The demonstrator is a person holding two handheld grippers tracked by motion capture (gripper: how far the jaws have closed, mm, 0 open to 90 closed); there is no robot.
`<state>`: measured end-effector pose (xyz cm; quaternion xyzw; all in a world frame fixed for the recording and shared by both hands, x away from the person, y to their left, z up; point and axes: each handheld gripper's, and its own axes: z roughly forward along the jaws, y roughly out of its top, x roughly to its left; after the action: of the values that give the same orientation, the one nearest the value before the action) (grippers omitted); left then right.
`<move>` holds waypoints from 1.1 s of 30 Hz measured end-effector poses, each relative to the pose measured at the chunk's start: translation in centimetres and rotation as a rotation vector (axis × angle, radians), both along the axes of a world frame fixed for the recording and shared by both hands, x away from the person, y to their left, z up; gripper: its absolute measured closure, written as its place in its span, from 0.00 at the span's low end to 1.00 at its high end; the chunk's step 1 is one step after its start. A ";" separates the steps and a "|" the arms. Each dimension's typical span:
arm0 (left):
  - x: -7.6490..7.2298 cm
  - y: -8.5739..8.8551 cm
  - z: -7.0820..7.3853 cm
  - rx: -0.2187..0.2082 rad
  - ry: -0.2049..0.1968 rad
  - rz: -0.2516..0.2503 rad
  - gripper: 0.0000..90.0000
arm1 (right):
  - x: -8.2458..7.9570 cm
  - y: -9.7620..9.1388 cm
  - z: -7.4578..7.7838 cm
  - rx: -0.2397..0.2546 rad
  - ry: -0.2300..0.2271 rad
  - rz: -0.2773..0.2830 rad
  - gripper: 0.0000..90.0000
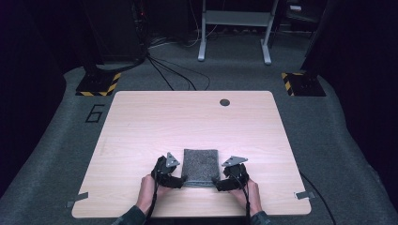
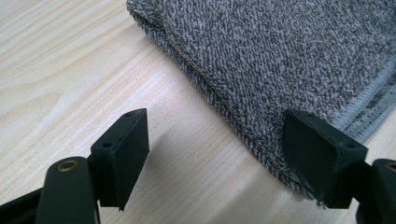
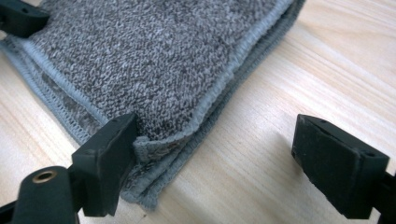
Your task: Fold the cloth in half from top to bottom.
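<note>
Gaping wide, the left gripper (image 2: pixel 215 149) is gripping nothing; in the left gripper view one jaw is standing over bare wood while the other is sitting at the fuzzy edge of the folded grey towel (image 2: pixel 289 60), close against it — whether it is actually pressing the cloth I cannot tell. The right gripper (image 3: pixel 215 154) is spread just as wide and is holding nothing either; in the right gripper view one jaw is resting against the towel's (image 3: pixel 154 60) near corner, where the stitched hems are stacked in layers, and the other is hanging over the table (image 3: pixel 336 56) well apart from the cloth.

From the high view, the towel (image 1: pixel 201 165) is lying flat as a folded rectangle near the front middle of the light wooden table (image 1: pixel 187 117); the left gripper (image 1: pixel 174 178) is sitting at its near left corner and the right gripper (image 1: pixel 224 180) at its near right corner — both tilted inward toward the cloth. The left hand (image 1: pixel 149 190) and right hand (image 1: pixel 249 193) are coming in from the table's near edge, forearms angling slightly toward each other, each wrapped around its tool.
</note>
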<state>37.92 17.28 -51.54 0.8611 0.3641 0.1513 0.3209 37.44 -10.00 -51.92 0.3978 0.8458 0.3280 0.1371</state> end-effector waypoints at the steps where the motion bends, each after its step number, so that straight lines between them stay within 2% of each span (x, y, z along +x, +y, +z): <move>1: 0.0 0.0 0.0 0.001 0.006 0.003 0.25 | 0.1 0.0 0.1 -0.002 0.012 0.013 0.17; 3: 0.2 0.4 0.2 -0.025 0.019 0.009 0.24 | 0.4 -0.5 0.4 0.030 0.015 0.041 0.16; 4: 0.3 0.6 0.4 -0.035 0.028 0.007 0.23 | 0.5 -0.7 0.6 0.063 0.017 0.036 0.16; 6: 0.6 1.0 1.0 -0.076 0.037 0.023 0.22 | 0.5 -1.1 1.2 0.095 0.011 0.041 0.16; 7: 0.8 1.2 1.3 -0.079 0.024 0.028 0.22 | 0.6 -1.4 1.8 0.124 0.010 0.040 0.15; 8: 1.0 1.3 1.7 -0.100 0.015 0.040 0.22 | 0.6 -1.6 2.1 0.139 0.005 0.037 0.15; 10: 1.8 1.4 2.2 -0.097 0.005 0.048 0.21 | 1.1 -1.9 2.9 0.156 -0.020 0.008 0.15; 12: 2.8 1.1 2.5 -0.070 0.006 0.048 0.21 | 2.0 -1.8 3.2 0.133 -0.037 -0.023 0.13; 14: 3.9 0.7 2.0 -0.043 0.025 0.061 0.20 | 3.2 -1.4 2.8 0.091 -0.024 -0.041 0.13; 16: 4.4 0.2 1.3 -0.015 0.040 0.063 0.19 | 4.2 -1.1 2.1 0.055 -0.006 -0.058 0.12; 17: 4.5 0.1 1.0 -0.009 0.041 0.066 0.19 | 4.7 -0.9 1.6 0.039 0.003 -0.079 0.13; 18: 4.5 0.0 0.6 -0.004 0.054 0.065 0.19 | 4.8 -0.8 1.3 0.028 0.009 -0.084 0.13; 20: 4.6 0.0 0.3 -0.003 0.052 0.067 0.18 | 5.2 -0.7 0.8 -0.002 0.011 -0.086 0.13; 24: 4.9 -0.1 0.1 0.000 0.045 0.071 0.17 | 5.8 -0.7 0.3 -0.009 0.019 -0.094 0.09; 27: 5.2 -0.2 0.0 -0.010 0.038 0.083 0.17 | 6.3 -0.8 0.2 -0.012 0.001 -0.100 0.09; 33: 6.5 -0.2 -0.1 -0.021 0.038 0.094 0.16 | 7.8 -1.0 0.1 -0.006 0.011 -0.119 0.08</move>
<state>44.37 17.04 -51.64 0.8423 0.4119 0.1459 0.3155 45.24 -10.99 -51.79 0.4489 0.8223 0.3145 0.1527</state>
